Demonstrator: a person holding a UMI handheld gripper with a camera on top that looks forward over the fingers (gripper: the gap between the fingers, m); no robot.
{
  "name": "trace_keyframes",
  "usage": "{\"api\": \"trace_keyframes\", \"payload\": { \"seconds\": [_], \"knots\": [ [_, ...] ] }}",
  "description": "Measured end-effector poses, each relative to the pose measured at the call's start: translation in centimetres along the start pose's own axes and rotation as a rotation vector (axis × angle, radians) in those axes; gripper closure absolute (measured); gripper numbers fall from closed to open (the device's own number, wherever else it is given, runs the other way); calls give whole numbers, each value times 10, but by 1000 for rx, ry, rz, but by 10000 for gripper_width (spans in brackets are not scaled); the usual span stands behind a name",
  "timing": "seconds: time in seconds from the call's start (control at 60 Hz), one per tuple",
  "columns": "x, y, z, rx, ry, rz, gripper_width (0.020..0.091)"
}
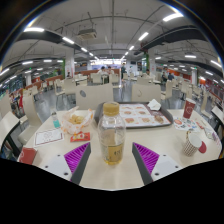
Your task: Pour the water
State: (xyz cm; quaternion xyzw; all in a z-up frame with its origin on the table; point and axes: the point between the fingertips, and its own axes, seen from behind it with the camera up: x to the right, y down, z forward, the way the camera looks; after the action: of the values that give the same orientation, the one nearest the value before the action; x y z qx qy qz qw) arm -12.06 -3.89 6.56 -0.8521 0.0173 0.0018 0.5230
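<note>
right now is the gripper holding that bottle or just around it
gripper: the bottle stands between its pads; whether both press on it cannot be told.

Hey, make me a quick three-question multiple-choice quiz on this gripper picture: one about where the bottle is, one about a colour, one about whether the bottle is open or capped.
1. Where is the bottle?
A. Between the two fingers
B. Far beyond the fingers on the tray
C. Lying on the floor

2. What colour is the bottle's cap?
A. Blue
B. Yellow
C. Black

3. What state is the bottle in?
A. Upright, cap on
B. Tipped over, cap off
C. Upside down

Answers:
1. A: the bottle stands on the table between the fingers of the gripper, pink pads at either side.
2. B: the cap looks yellow.
3. A: the bottle stands upright with the cap seated on top; whether the pads press on it cannot be told.
</note>
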Motion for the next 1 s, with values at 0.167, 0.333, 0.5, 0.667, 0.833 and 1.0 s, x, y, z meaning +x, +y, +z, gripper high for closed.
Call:
{"api": "trace_keyframes", "payload": {
  "seconds": [0.167,0.333,0.5,0.667,0.833,1.0],
  "knots": [
    [5,-11,44,45,36,-2,380],
    [2,-13,55,58,19,-10,630],
    [3,-13,54,54,17,-39,725],
    [3,-38,35,75,-25,27,726],
    [23,-96,-5,117,-175,429,726],
    [75,-137,-36,138,-357,958,727]
  ]
}}
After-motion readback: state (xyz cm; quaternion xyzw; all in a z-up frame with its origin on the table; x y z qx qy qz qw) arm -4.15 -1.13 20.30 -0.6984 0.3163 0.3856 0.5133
